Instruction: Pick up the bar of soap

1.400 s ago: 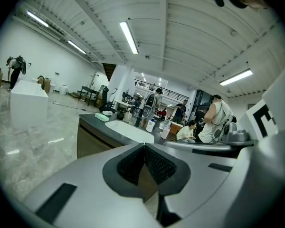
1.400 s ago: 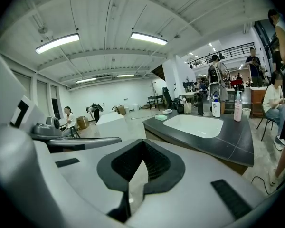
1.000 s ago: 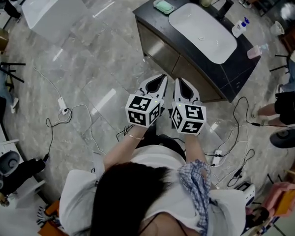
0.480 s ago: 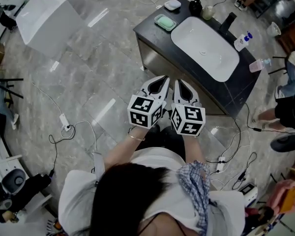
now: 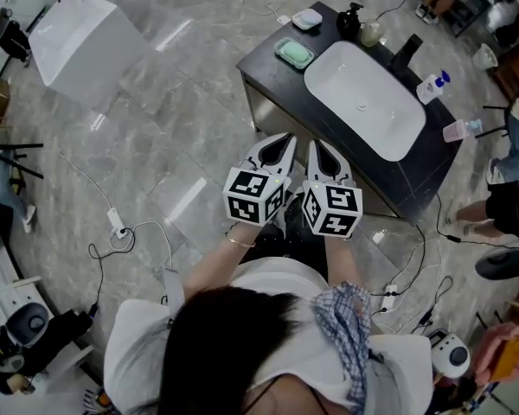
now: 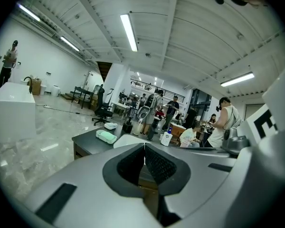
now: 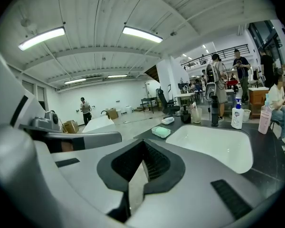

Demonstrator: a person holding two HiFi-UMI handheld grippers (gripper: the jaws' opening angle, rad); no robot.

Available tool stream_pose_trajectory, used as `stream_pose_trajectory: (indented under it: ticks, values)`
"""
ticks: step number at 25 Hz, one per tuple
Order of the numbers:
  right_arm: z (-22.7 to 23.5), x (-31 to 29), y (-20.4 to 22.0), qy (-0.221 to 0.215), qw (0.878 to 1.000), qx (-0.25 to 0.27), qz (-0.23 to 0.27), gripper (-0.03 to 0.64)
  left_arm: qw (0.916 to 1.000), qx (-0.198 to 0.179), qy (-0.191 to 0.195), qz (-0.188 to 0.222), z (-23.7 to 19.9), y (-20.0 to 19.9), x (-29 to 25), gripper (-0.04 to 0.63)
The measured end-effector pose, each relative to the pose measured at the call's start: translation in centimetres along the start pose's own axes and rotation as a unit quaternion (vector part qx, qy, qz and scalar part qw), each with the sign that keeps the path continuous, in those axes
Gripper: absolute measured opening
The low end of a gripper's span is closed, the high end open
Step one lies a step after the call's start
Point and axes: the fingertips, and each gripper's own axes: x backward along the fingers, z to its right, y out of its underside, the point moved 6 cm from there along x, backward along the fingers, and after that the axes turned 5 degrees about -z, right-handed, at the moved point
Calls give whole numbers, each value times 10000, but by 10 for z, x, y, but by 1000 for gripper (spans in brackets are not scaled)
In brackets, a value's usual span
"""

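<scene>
While we hold the two grippers side by side in front of us, both are empty with their jaws pressed together. The left gripper (image 5: 281, 138) shows its ribbed pads meeting at the tip in its own view, and the right gripper (image 5: 317, 143), just beside it, shows the same. Beyond the two tips stands the dark vanity counter (image 5: 264, 66), its near corner and cabinet front turned toward us, well apart from both grippers. Ahead of the right gripper we see the white sink basin (image 5: 363, 102) sunk into that counter. The bar of soap (image 5: 293, 54), pale green, lies in a light dish on the counter's left end, ahead of the left gripper and just left of the basin's rim, with neither gripper near it. Past the soap, a small white dish (image 5: 307, 18) sits at the counter's far corner, with a black pump bottle (image 5: 349, 17) and a pale cup (image 5: 369, 33) to its right. A black faucet (image 5: 406, 52) rises behind the basin. Far off to the right of the right gripper stand a white pump bottle with a blue top (image 5: 432, 86) and a pink bottle (image 5: 459, 130).
</scene>
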Motion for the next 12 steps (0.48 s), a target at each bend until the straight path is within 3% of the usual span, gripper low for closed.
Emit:
stream_pose_trajectory:
  ticks: [12]
  values:
    - [49, -53, -32, -170, 9998, 129, -27, 14, 9997, 82, -212, 0, -13, -25, -70, 14]
